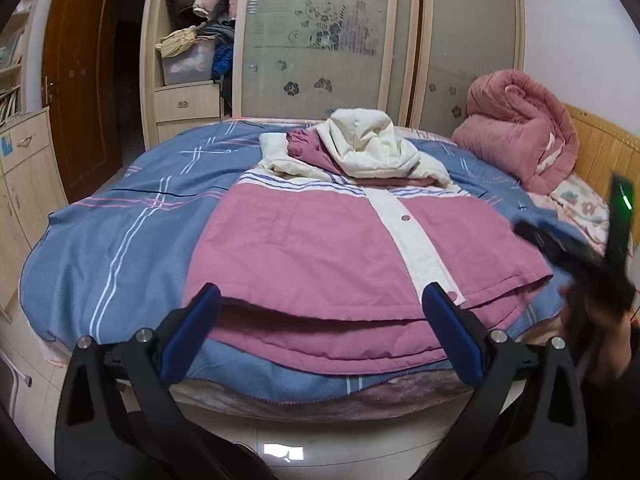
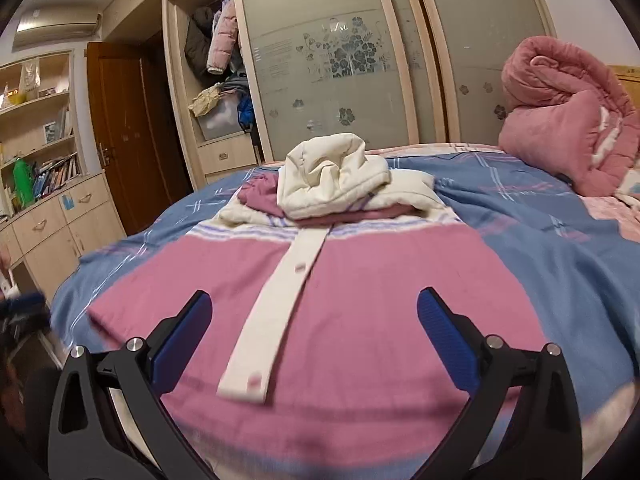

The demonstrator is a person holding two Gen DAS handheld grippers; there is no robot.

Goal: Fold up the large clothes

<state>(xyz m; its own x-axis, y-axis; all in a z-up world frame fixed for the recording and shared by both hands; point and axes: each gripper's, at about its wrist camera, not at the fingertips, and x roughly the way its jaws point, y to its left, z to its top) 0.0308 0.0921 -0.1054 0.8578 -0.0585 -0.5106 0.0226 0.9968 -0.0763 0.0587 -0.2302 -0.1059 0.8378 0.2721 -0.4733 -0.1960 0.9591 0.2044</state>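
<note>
Pink and cream, the padded jacket lies front up on the blue checked blanket that covers the bed, its hem at the near edge and its cream hood bunched toward the far edge. Its button strip is closed down the middle, and the sleeves seem already tucked in over the chest beneath the hood, though the bunching hides just how. That would leave the body still to be folded up, so the job looks roughly halfway.

At the hem the left gripper has its jaws spread wide with nothing between them, level with the lifted lower edge. Over the lower front, the right gripper is just as wide and empty, either side of the strip's end.

Further off, a rolled pink quilt sits by the headboard corner, and a wardrobe stands beyond the bed.
</note>
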